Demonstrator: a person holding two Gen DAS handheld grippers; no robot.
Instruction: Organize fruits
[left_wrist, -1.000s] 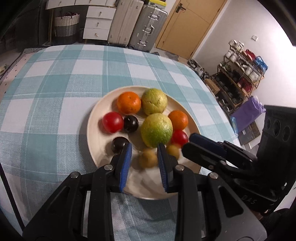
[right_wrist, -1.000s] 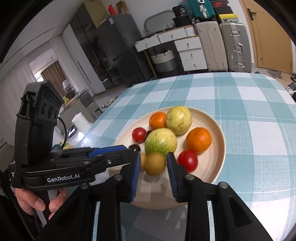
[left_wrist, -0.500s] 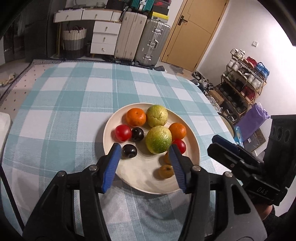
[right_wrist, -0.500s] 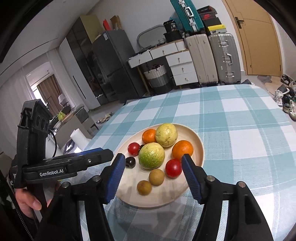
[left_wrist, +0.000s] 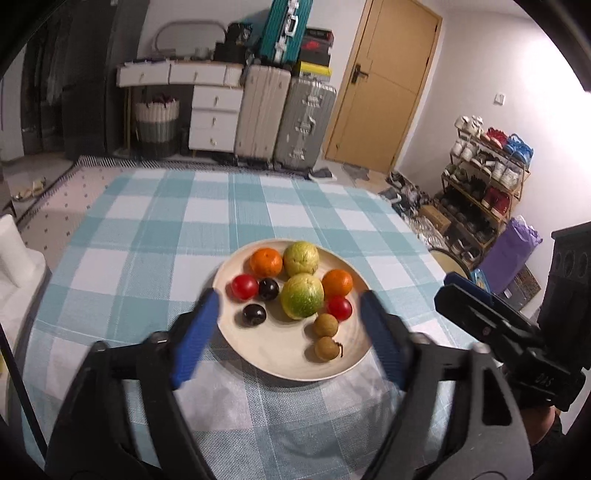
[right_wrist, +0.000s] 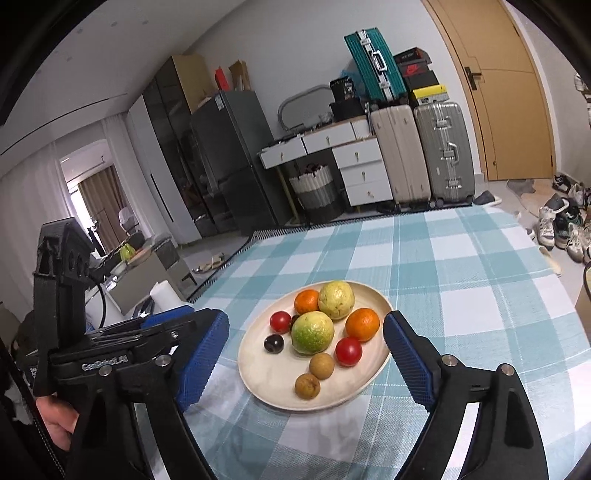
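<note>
Brown longans (left_wrist: 325, 336) released onto plate (left_wrist: 258, 354) | left gripper (left_wrist: 291, 332), right gripper (right_wrist: 306, 360) just spread, empty, backed off | placement likely done

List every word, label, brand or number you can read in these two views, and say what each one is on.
"GenRobot.AI": white lettering, slightly blurred, on the black body of the left tongs in the right wrist view.
Embossed marking on the right tongs' body in the left wrist view: too faint to read.
Red logo on a black box stacked above the suitcases: no legible words.
Plate and fruit: no text.
</note>
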